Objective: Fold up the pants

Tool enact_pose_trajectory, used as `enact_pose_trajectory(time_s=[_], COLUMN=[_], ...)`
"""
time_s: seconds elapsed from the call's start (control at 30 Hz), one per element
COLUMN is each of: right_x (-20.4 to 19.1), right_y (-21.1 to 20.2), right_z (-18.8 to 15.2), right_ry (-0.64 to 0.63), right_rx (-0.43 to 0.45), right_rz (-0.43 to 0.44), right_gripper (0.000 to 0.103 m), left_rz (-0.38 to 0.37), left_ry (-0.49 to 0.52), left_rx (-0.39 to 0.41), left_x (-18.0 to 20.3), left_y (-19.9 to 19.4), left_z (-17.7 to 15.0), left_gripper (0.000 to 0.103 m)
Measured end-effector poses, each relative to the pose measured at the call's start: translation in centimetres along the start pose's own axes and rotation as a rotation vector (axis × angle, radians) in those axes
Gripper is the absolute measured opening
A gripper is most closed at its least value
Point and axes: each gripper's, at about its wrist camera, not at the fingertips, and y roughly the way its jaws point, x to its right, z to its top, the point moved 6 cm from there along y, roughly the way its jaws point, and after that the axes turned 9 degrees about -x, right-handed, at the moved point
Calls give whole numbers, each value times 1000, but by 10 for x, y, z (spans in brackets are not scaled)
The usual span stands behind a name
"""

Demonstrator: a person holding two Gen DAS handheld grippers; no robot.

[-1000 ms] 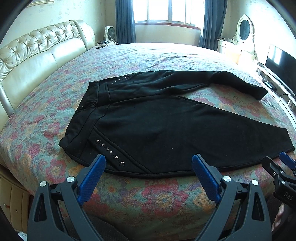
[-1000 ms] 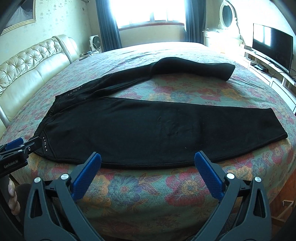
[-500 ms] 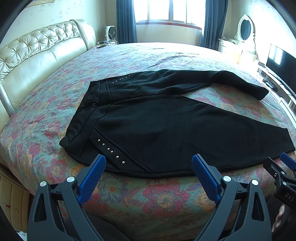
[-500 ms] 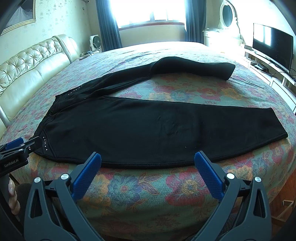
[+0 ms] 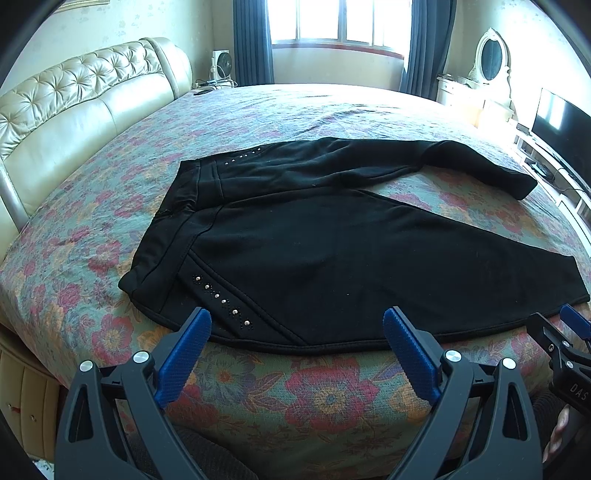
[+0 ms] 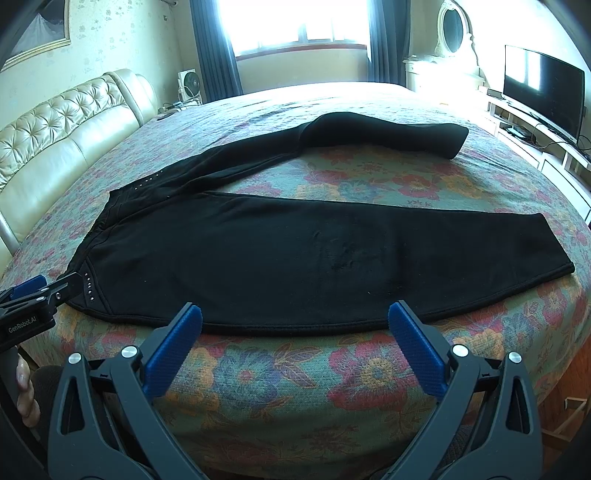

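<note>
Black pants (image 5: 332, 251) lie spread flat on the floral bedspread, waistband to the left, legs splayed apart to the right; they also show in the right wrist view (image 6: 314, 258). Silver studs line the hip. My left gripper (image 5: 297, 321) is open and empty, just short of the near hem by the studded hip. My right gripper (image 6: 295, 315) is open and empty, at the near edge of the near leg. Each gripper shows at the edge of the other's view: the right one (image 5: 569, 332) and the left one (image 6: 48, 286).
The bed (image 5: 295, 391) has a cream tufted headboard (image 5: 74, 107) on the left. A TV (image 6: 543, 85) on a low stand and a white dresser with an oval mirror (image 6: 452, 33) stand on the right. A window with dark curtains is at the back.
The left gripper has edged slightly forward toward the waist end. The right gripper and the pants have barely moved.
</note>
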Motion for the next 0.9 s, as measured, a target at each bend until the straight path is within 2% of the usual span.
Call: enact_pose_trajectory(time_s=[0.67, 0.83, 0.9], right_x=[4, 5, 6], right_y=[1, 5, 8], right_z=[0, 1, 2], right_ry=[2, 3, 4], right_rx=[0, -7, -11], right_rz=[-1, 0, 1], right_gripper=[101, 101, 101], left_rz=[-17, -45, -89], left_ry=[7, 10, 2], left_rx=[6, -10, -27], left_x=[-1, 0, -1], left_y=[1, 8, 14], left_z=[1, 2, 2], left_gripper=[94, 94, 94])
